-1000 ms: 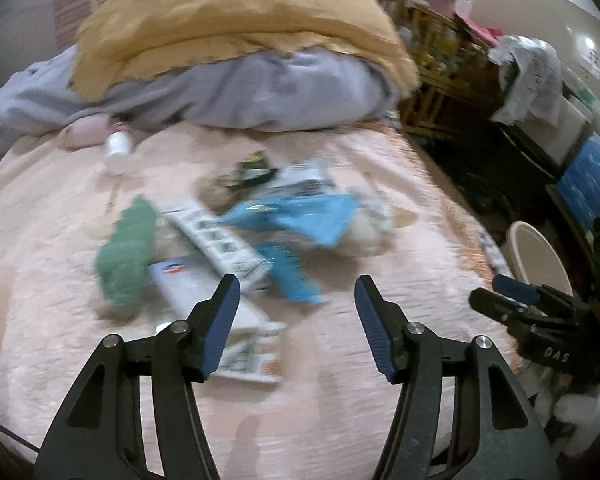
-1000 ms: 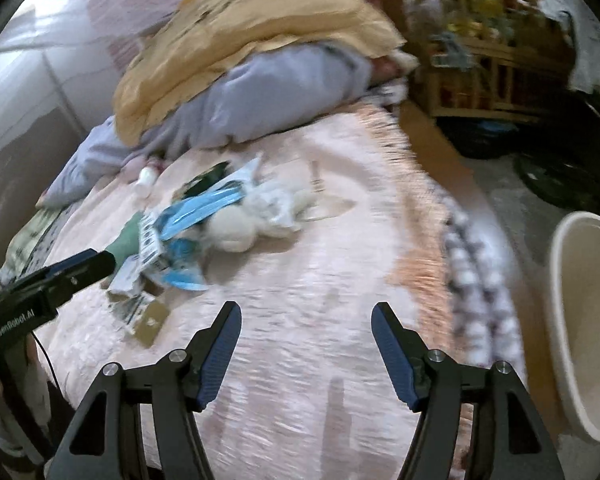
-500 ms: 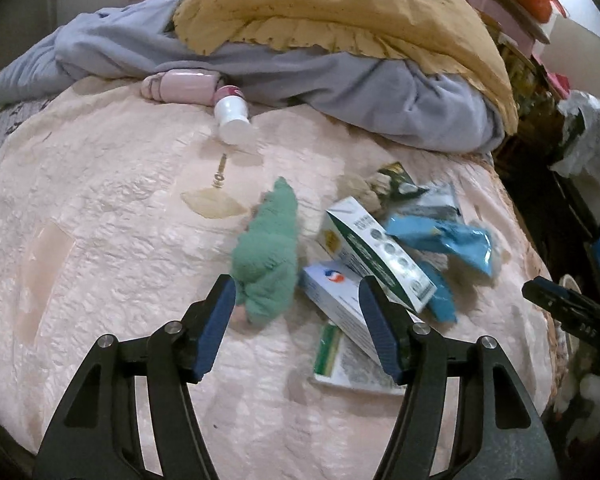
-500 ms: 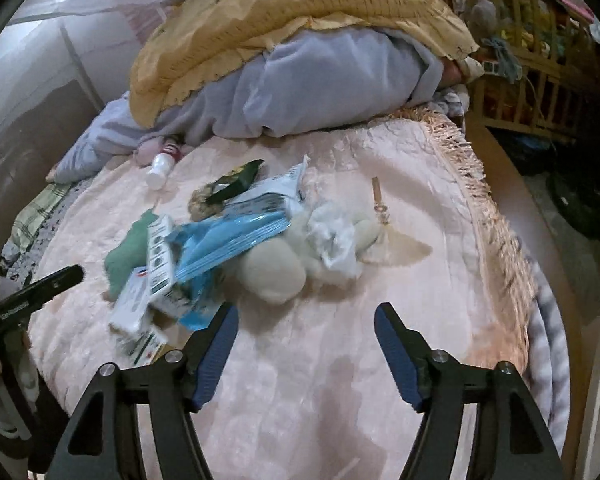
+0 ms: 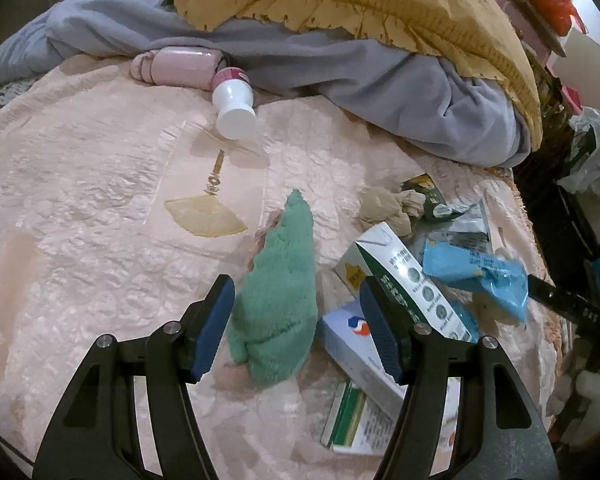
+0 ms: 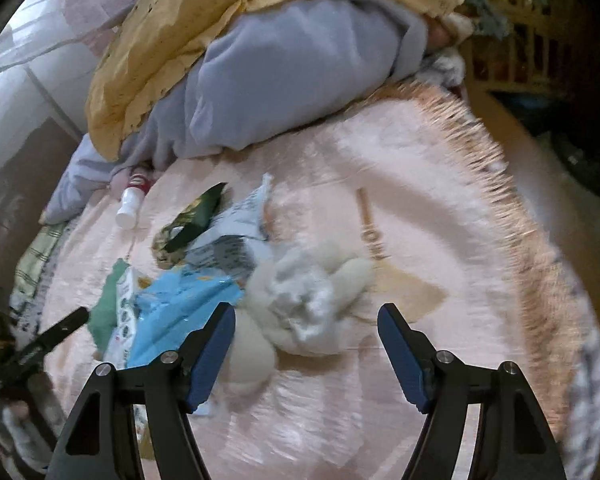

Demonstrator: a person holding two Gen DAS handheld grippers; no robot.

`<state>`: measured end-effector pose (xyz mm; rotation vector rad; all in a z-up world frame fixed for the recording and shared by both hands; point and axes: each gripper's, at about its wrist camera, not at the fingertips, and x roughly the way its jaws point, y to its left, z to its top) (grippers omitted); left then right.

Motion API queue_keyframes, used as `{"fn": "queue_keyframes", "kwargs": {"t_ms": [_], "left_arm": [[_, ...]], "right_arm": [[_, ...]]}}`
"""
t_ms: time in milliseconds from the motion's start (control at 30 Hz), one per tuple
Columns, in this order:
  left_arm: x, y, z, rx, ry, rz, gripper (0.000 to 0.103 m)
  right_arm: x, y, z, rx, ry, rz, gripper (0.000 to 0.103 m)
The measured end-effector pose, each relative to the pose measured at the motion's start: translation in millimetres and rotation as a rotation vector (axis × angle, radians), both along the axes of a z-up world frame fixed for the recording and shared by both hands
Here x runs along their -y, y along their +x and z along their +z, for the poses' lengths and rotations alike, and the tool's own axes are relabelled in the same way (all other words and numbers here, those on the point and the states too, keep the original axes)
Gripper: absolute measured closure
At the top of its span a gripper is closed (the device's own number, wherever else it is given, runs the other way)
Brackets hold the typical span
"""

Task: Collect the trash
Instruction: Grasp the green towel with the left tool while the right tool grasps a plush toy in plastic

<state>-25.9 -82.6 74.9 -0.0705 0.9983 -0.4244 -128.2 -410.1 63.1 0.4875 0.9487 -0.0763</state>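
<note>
A heap of trash lies on the pink bedspread [image 5: 100, 208]. In the left wrist view it holds a fuzzy green sock [image 5: 284, 292], a white-and-green carton [image 5: 400, 276], a blue-and-white box [image 5: 352, 340], a flat green-striped box [image 5: 360, 420], a blue wrapper [image 5: 476, 276] and a crumpled beige stocking [image 5: 384, 208]. My left gripper [image 5: 298, 324] hangs open over the sock, pads clear of it. My right gripper [image 6: 308, 348] is open just short of a crumpled white wad [image 6: 308, 304]. The blue wrapper [image 6: 180, 304] lies to its left.
A white bottle [image 5: 236, 108] and a pink roll [image 5: 180, 66] lie near a grey blanket [image 5: 380, 80] under a yellow blanket [image 5: 360, 0]. A dark green packet [image 6: 196, 212] and a grey-white packet [image 6: 236, 240] top the heap. The fringed bed edge [image 6: 512, 208] drops to dark clutter.
Both grippers have come down closer to the heap. The left one swung left from the boxes to the green sock. The right one advanced onto the white wad and its jaws widened a little.
</note>
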Motion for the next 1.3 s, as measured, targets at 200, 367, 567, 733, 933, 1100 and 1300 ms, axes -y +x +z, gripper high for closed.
{"fn": "queue_keyframes", "kwargs": {"t_ms": [200,367,567,733,933,1100,1300], "left_arm": [[11.3,13.3,-18.1,-0.038,0.020,-0.015,0.039],[5.6,15.2,-20.3,-0.046,0.000,0.001,0.065],[-7.3,6.2,-6.8,-0.035,-0.030,0.004,0.094],[-8.5,-8.2,3.3,0.002,-0.020,-0.018,0.095],[-5.0,2.4,-12.7,-0.056,-0.063,-0.002,0.036],[2.1,8.3,-28.9,-0.066,0.006,0.050,0.060],[-16.0,-5.4,-8.3,-0.031,-0.021,0.073,0.069]], "right_arm": [[-12.1,23.8,-24.3,-0.003,0.140,0.034,0.032],[-24.1,21.7,-19.5,0.078,0.115,0.042,0.075],[-30.4,-5.5,6.4,0.133,0.026,0.071,0.075],[-27.6,-37.3,21.2,0.149,0.018,0.073,0.075],[-31.5,-69.7,33.4,0.158,-0.002,0.085,0.075],[-38.1,-85.2,36.5,0.151,-0.007,0.103,0.075],[-41.2,-98.4,45.6,0.173,-0.003,0.110,0.075]]}}
